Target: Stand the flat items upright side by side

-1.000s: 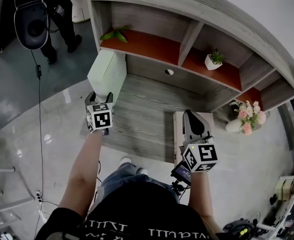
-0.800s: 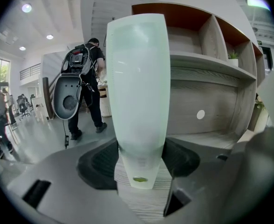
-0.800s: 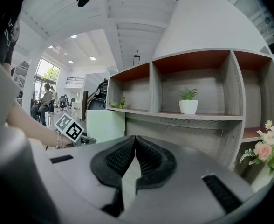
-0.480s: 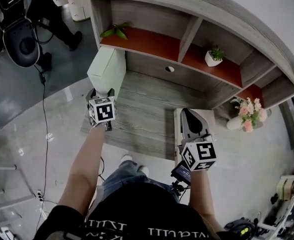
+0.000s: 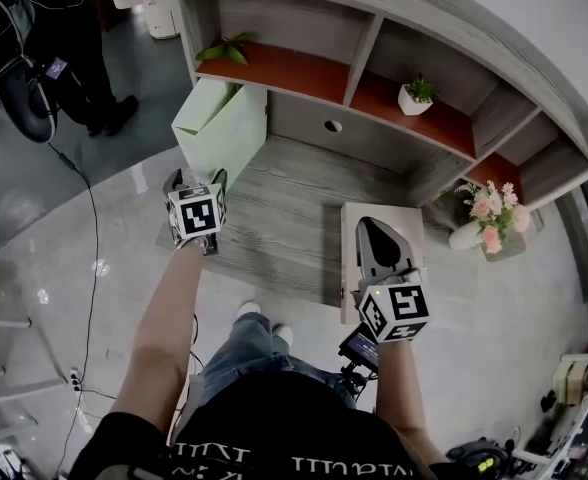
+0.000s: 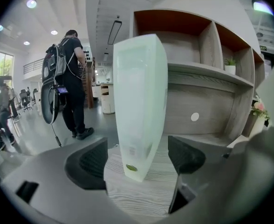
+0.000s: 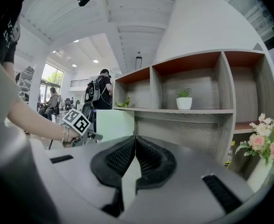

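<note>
While the left hand-held gripper (image 5: 196, 180) is opening off the standing box (image 5: 219, 128), the right one (image 5: 379, 230), closed, is lying along the flat box (image 5: 350, 258).

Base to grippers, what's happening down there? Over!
Left hand-held gripper opening, clear of green box, which stands upright. Right hand-held gripper shut, above second box lying flat. Nothing blocking.

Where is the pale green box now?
Head view, left side: the pale green box stands on the desk below the red shelf, just ahead of the left gripper, whose opening jaws flank it without touching.
</note>
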{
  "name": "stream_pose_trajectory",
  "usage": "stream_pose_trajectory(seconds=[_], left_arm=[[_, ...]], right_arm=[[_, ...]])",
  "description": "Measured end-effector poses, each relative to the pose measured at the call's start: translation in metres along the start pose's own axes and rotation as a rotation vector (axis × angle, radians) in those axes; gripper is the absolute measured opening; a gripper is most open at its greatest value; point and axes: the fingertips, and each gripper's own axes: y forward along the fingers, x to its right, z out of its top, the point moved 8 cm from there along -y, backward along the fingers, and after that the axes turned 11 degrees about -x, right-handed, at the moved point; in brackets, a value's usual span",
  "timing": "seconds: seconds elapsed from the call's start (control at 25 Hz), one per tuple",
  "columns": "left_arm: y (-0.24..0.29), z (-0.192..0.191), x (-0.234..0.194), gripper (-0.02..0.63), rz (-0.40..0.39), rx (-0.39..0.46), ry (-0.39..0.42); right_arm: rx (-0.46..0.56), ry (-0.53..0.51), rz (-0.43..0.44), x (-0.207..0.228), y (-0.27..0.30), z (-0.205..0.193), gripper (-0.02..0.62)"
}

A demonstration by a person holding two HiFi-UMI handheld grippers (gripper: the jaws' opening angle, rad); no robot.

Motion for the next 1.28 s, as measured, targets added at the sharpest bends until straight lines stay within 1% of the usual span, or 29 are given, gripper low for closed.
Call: stream_pose_trajectory(seconds=[0.12,0.24,0.44,0.64,0.8,0.88,1.08,1.28], left_arm=[[-0.022,-0.006,0.004,0.393,-0.006,0.037,-0.009],[-0.045,-0.011,0.012,0.392,-0.034,0.086,0.002],[-0.084,-0.018,0.027,0.391,-0.092,0.181,0.045],[-0.121,-0.025,0.035,0.391,-0.153,0.264,0.069],[-0.154,-0.035,0.025,0.391,-0.229,0.366,0.026],[-0.168,-0.039,0.018,0.391,-0.256,0.403,0.014],[-0.195,-0.047,0.007,0.391,-0.283,0.430,0.044],[-0.207,-0.059,0.012,0.390,-0.353,0.409,0.078]], right_arm=[[0.001,0.003,0.015,0.000,-0.014,-0.009,0.017],[0.009,0.007,0.015,0.004,-0.025,-0.015,0.015],[0.043,0.018,-0.018,0.006,-0.049,-0.017,0.017],[0.072,0.031,-0.058,0.003,-0.076,-0.018,0.017],[0.101,0.043,-0.096,-0.001,-0.095,-0.013,0.015],[0.113,0.037,-0.115,-0.004,-0.105,-0.009,0.015],[0.120,0.031,-0.163,-0.018,-0.132,-0.008,0.015],[0.093,0.064,-0.221,-0.036,-0.161,-0.021,0.015]])
